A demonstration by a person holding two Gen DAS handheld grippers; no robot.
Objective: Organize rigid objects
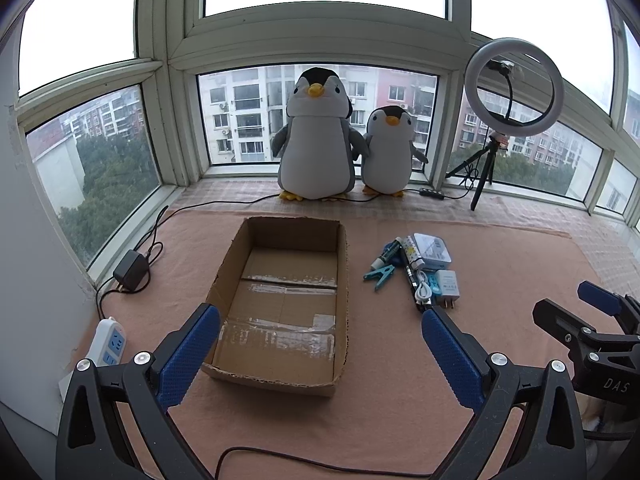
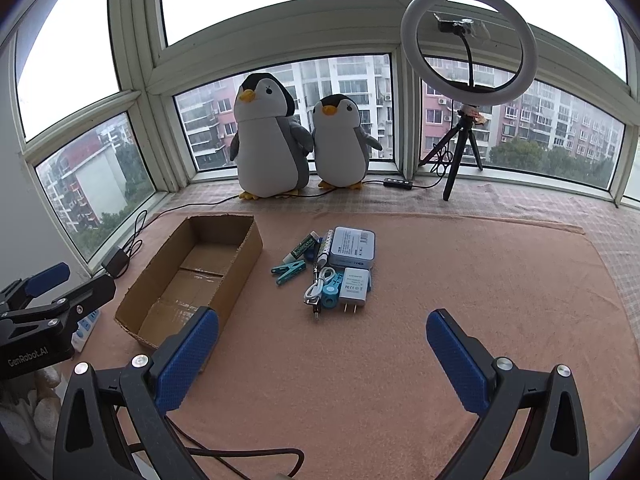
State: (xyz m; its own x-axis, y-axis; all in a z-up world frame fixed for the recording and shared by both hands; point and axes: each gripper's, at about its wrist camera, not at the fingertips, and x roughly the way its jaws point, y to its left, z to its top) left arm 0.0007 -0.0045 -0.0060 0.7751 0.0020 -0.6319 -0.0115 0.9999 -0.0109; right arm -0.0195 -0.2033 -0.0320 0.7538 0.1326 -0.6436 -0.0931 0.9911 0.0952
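In the left wrist view the left gripper (image 1: 320,344) sits at the bottom of the frame with its blue-padded fingers (image 1: 188,360) spread wide and nothing between them. Directly ahead of it, at frame centre, lies the open cardboard box (image 1: 340,280), its taped floor bare; the left finger overlaps the box's near left corner in the picture. Right of centre, beside the box but apart from it, is the cluster of small rigid objects: a teal clothespin (image 1: 379,273), a white charger plug (image 1: 447,284), a coiled white cable (image 1: 423,290) and a pale blue tin (image 1: 432,251) (the other pieces in the heap are too small to name surely). The right gripper (image 1: 576,320) shows at the right edge, near the cluster.

In the right wrist view the right gripper (image 2: 322,344) is likewise wide open and empty, low in the frame. The cluster lies just above centre, ahead of the gap between its fingers and well short of them: clothespin (image 2: 289,272), plug (image 2: 354,286), cable (image 2: 318,288), tin (image 2: 354,246), a green-labelled tube (image 2: 300,250). The box (image 2: 252,248) lies centre left.

Two penguin plush toys (image 2: 272,136) and a ring light (image 2: 468,40) stand by the window at the top; everything rests on a pink cloth (image 2: 460,272).
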